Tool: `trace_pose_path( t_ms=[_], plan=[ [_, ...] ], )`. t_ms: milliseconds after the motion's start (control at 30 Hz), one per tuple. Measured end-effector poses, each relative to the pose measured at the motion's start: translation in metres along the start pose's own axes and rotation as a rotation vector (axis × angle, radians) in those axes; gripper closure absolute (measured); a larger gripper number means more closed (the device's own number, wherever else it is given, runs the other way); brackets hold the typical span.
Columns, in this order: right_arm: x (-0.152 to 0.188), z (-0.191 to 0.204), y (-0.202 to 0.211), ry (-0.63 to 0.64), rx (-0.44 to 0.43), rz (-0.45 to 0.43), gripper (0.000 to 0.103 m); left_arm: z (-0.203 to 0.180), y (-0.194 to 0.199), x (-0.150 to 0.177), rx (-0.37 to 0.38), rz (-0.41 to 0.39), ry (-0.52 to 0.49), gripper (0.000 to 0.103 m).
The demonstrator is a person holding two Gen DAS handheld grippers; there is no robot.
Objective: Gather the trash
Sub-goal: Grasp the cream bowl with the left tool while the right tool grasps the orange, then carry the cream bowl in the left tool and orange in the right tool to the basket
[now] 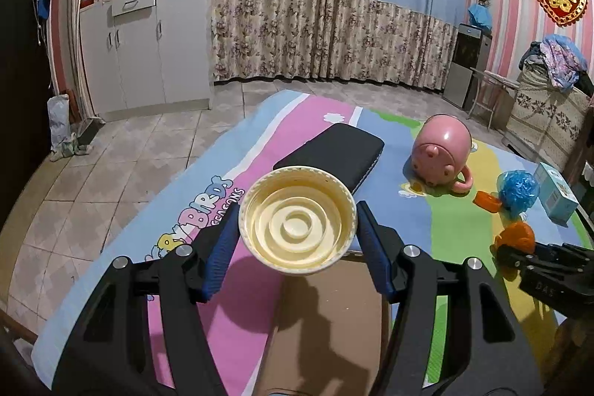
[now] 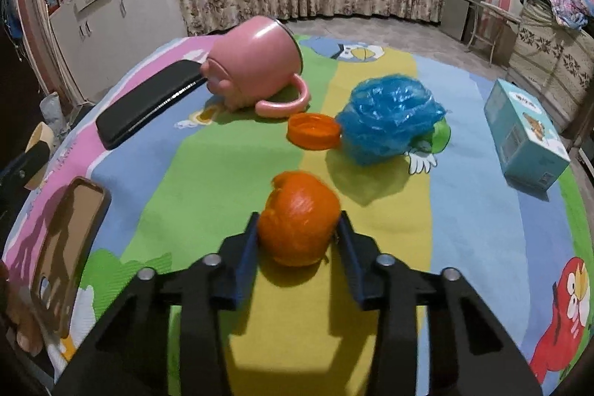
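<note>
- Left tongs [image 1: 297, 229] grip a cream cup [image 1: 297, 219], held off the mat [image 1: 438, 229].
- Right tongs [image 2: 299, 232] clamp an orange peel [image 2: 299, 218]; its underside is hidden.
- Beyond it: orange lid [image 2: 313, 130], crumpled blue bag [image 2: 389, 119] half covering something green.

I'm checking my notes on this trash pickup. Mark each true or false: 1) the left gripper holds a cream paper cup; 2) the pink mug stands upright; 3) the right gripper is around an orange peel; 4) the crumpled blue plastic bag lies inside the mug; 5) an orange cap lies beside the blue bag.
1) True: the left gripper grips the cream paper cup.
2) False: the pink mug lies on its side.
3) True: the right gripper closes on the orange peel.
4) False: the crumpled blue plastic bag lies on the mat.
5) True: orange cap.
</note>
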State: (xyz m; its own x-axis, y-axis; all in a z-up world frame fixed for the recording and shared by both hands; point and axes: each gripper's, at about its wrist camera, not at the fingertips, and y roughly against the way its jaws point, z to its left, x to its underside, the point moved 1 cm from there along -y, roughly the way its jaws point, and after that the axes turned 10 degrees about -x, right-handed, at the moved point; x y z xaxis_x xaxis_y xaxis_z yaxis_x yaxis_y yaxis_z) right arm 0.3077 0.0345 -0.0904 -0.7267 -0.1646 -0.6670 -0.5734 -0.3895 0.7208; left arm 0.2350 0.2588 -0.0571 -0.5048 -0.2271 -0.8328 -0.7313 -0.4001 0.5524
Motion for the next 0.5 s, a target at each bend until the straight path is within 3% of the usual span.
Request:
trace_pose_path(
  t_ms=[200,500],
  plan=[
    [0.006,-0.004,0.032,0.003,0.008,-0.053,0.069,-0.001,0.000,0.000,-0.003,-0.002,-0.004,0.042],
    [0.031,-0.064,0.130,-0.044,0.103,-0.149,0.069,-0.007,0.008,-0.001,-0.028,-0.019,-0.030,0.042]
  ],
)
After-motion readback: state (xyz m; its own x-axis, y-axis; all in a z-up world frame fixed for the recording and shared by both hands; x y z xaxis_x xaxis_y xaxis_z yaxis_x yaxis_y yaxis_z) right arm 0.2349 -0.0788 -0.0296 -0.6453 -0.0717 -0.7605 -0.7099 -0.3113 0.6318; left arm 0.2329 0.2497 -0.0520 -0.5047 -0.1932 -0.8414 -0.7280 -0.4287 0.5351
